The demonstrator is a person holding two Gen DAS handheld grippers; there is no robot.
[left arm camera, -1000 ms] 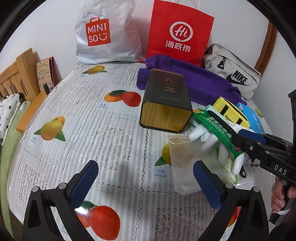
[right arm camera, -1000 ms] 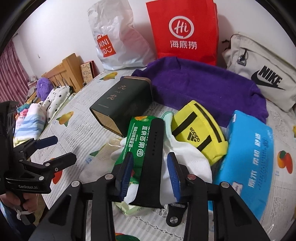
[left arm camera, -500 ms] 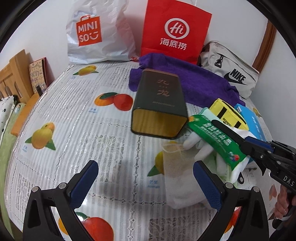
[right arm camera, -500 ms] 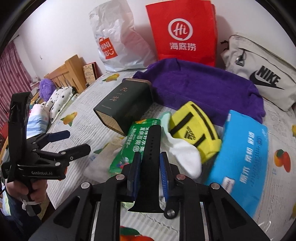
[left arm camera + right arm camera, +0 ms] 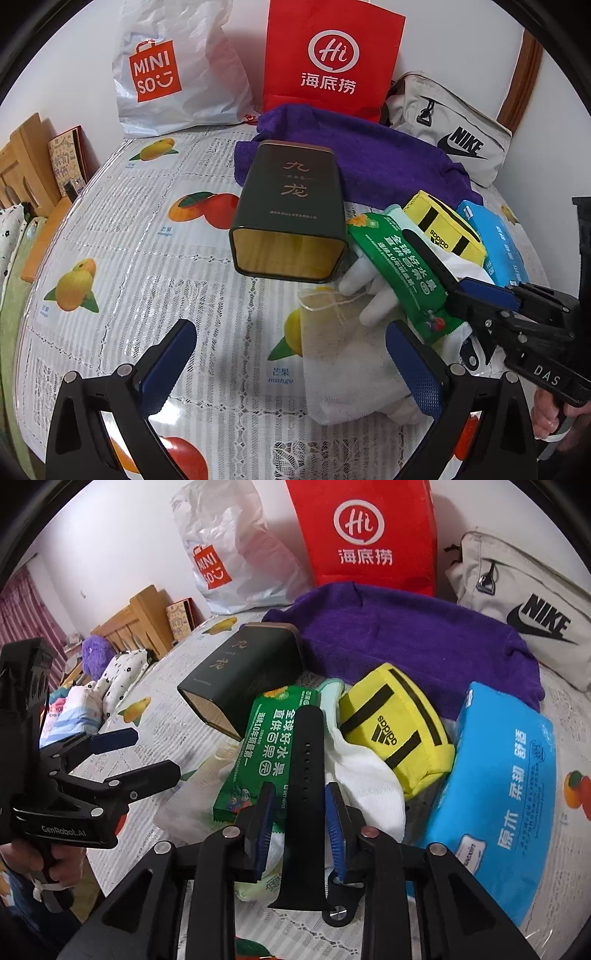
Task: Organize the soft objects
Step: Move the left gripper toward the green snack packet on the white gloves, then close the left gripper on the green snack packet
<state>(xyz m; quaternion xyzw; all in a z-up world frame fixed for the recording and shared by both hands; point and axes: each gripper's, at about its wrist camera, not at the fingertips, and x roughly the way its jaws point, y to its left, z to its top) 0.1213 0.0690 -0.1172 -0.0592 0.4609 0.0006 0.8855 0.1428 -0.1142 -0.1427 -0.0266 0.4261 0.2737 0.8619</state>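
Observation:
A black watch strap (image 5: 306, 771) lies on a green wet-wipe pack (image 5: 267, 749) and white gloves (image 5: 365, 786). My right gripper (image 5: 300, 801) has its blue pads on either side of the strap with small gaps showing, so I cannot tell if it grips; it also shows in the left wrist view (image 5: 476, 291). My left gripper (image 5: 290, 363) is open and empty above the tablecloth, near a translucent drawstring pouch (image 5: 340, 350). A yellow Adidas pouch (image 5: 399, 731), a blue tissue pack (image 5: 498, 794) and a purple towel (image 5: 406, 635) lie around.
A dark green tin (image 5: 291, 206) lies on its side mid-table. A Miniso bag (image 5: 173, 70), a red paper bag (image 5: 332, 59) and a Nike bag (image 5: 450, 136) stand at the back. A wooden bed frame (image 5: 133, 620) is left.
My right gripper's jaws closed around the strap, then parted a little. The left gripper drifted right and closer to the tin and pouch.

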